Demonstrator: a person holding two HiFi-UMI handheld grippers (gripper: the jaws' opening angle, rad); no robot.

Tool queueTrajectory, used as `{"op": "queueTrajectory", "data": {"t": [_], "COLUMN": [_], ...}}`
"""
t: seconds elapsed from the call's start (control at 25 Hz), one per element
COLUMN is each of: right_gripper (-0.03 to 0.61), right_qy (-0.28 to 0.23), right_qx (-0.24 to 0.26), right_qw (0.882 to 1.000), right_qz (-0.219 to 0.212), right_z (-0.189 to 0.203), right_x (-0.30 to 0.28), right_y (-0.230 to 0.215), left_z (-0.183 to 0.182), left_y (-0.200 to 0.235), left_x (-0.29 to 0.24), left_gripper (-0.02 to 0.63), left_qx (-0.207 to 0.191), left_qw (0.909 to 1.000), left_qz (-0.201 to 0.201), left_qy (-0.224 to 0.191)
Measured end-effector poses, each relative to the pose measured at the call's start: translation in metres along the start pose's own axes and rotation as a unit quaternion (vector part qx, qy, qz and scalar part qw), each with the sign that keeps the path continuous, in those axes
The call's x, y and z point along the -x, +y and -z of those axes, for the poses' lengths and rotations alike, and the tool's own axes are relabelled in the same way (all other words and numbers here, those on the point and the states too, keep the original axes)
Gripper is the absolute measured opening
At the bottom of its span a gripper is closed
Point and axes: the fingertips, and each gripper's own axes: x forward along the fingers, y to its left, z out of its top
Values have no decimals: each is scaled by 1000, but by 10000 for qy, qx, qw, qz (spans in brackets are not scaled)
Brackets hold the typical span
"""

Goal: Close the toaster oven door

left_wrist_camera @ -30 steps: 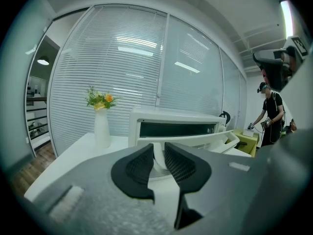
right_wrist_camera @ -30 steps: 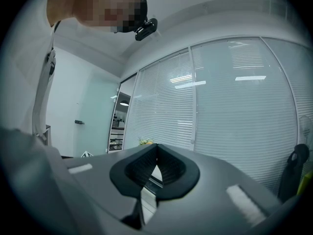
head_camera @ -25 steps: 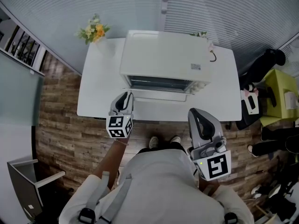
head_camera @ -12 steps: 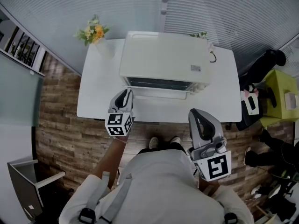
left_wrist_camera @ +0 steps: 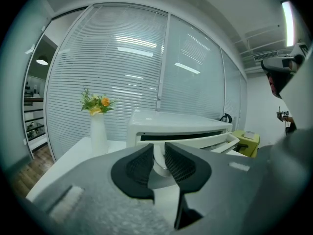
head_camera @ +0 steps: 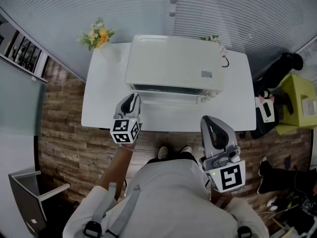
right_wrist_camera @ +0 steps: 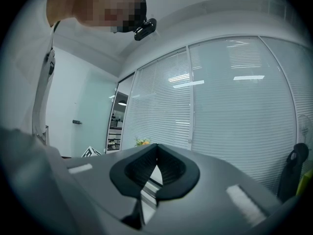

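A white toaster oven (head_camera: 173, 61) stands at the back middle of a white table (head_camera: 101, 103). Its door (head_camera: 168, 99) hangs partly open toward me, with a dark slot above it. My left gripper (head_camera: 131, 99) hovers over the table's front edge, just left of the door's left end. Its jaws are open with nothing between them. In the left gripper view, that gripper (left_wrist_camera: 159, 153) points at the oven (left_wrist_camera: 176, 124) and its tilted door (left_wrist_camera: 208, 141). My right gripper (head_camera: 208, 121) is held back near my body, off the table's front right. In the right gripper view, its jaws (right_wrist_camera: 156, 148) are shut and hold nothing.
A white vase of yellow flowers (head_camera: 100, 37) stands at the table's back left corner, also in the left gripper view (left_wrist_camera: 98, 126). Window blinds close off the far side. A yellow-green box (head_camera: 296, 103) and dark bags lie to the right, and a chair (head_camera: 29, 197) sits lower left.
My left gripper has drifted slightly left and toward the table. The oven's dark opening looks a little narrower. The right gripper has stayed put.
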Motion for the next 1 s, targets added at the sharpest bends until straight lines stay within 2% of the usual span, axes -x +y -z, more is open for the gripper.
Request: {"op": "queueTrajectory", "data": {"t": [1.0], "right_gripper": [5], "right_qy": [26], "right_qx": [56], "right_qw": [10000], "right_qz": [23], "right_z": [4], "right_x": [-13], "right_y": [-13], "left_z": [-16], "left_y": [6], "left_x": [-22], "left_gripper": [83], "left_qx": [-37], "left_qw": [10000], "left_qz": [-5], "left_qy": [-60]}}
